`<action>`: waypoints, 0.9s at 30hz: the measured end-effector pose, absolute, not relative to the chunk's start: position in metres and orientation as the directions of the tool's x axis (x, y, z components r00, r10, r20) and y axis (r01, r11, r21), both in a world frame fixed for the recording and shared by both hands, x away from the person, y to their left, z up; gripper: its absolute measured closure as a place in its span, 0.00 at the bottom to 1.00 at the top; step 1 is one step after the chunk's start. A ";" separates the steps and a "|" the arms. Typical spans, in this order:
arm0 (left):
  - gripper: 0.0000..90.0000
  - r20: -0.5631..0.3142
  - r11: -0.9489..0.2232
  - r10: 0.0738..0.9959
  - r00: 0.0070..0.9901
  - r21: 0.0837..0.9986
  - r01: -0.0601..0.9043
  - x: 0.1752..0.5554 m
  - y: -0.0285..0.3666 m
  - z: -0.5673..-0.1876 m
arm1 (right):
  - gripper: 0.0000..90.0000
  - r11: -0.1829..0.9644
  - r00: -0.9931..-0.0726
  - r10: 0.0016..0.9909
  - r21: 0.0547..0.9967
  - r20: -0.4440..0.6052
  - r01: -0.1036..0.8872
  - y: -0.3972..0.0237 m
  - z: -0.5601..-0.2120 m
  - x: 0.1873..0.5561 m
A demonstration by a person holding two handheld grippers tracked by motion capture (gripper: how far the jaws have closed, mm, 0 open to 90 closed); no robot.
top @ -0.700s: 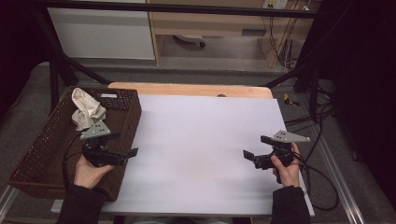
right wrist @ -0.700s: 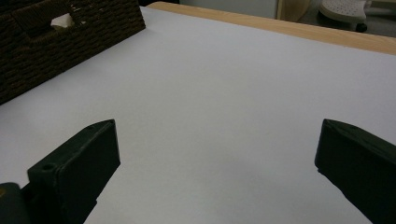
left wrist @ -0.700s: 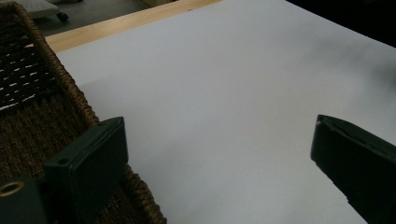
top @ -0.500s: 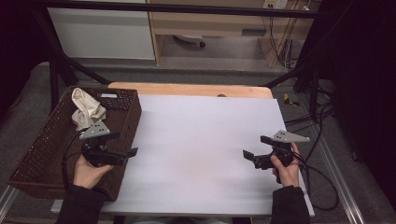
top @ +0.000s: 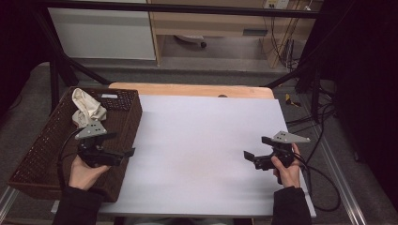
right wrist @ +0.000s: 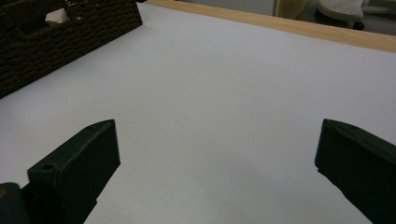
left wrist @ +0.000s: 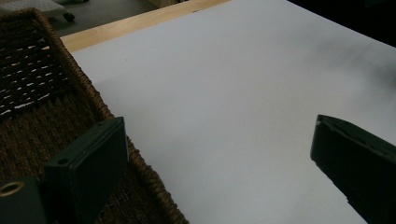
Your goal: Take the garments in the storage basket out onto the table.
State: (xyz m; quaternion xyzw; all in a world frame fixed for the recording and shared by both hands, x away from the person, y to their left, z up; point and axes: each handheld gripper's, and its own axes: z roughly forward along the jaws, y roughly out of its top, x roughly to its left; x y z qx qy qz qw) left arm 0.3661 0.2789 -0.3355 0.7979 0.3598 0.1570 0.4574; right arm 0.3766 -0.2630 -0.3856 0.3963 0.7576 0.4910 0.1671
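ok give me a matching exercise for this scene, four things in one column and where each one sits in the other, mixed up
Things:
1. cream cloth
2. wicker basket
3. left claw
4. right claw

Places:
A. over the white sheet, near its right edge
B. at the far end inside the basket
C. on the table's left side, beside the white sheet
D. above the basket's right rim

Pairs: 1-B, 2-C, 3-D, 4-A

One wicker basket (top: 126, 117), one white sheet (top: 202, 150) and one pale cloth (top: 87, 108) (possibly a bag), plus two grippers.
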 end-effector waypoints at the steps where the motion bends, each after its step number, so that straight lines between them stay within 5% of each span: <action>1: 0.05 -0.078 -0.321 0.720 0.689 0.844 0.430 0.366 0.280 -0.335 | 0.01 0.204 -0.631 0.764 0.876 0.137 0.437 -0.263 -0.386 0.377; 27: 0.05 -0.077 -0.305 0.758 0.648 0.837 0.455 0.364 0.303 -0.328 | 0.01 0.214 -0.636 0.760 0.871 0.136 0.442 -0.260 -0.388 0.378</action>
